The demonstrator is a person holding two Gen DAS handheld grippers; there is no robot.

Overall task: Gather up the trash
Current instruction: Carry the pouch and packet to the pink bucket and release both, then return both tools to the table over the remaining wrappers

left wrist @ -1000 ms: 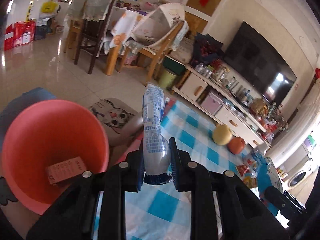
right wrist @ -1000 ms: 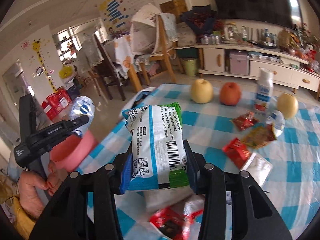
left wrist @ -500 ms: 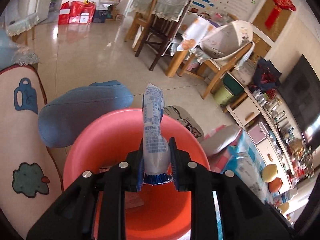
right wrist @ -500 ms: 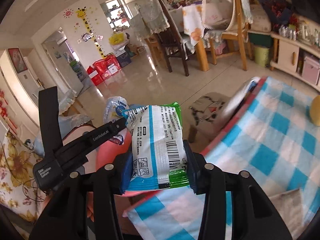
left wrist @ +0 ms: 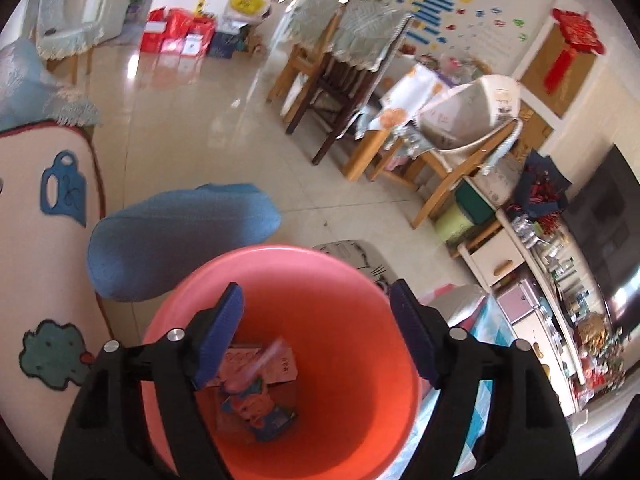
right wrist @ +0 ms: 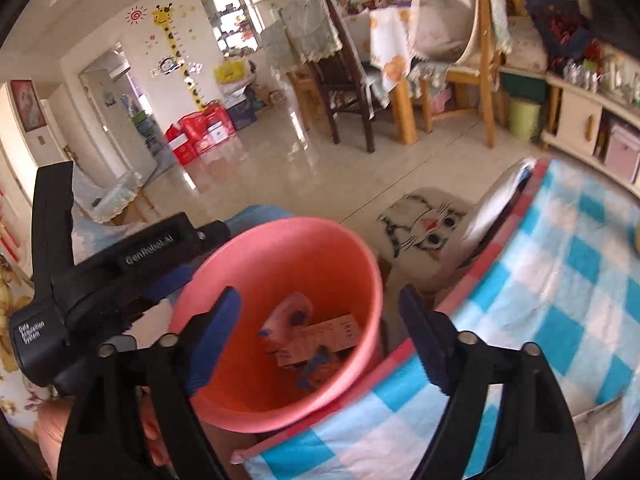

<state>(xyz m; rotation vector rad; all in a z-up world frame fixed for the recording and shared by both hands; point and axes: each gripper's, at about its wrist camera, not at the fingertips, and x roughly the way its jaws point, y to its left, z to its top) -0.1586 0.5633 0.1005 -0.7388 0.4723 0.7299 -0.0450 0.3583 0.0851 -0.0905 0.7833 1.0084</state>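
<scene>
Both grippers, left and right, are gaping wide and empty, having just opened. Wrappers in the bucket, at six o'clock: light, crinkly, slippery, probably best pinched mid-body.

Blue-checked tablecloth over the table

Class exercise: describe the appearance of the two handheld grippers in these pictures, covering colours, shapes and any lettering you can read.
Both grippers, left and right, have black angular frames, silver bolt heads and dark blue pads lining the fingers. Seen from the right wrist view, the left gripper's black body carries white lettering: "GenRobot.AI" and a smaller label that seems to read "Data Acquisition System".
</scene>
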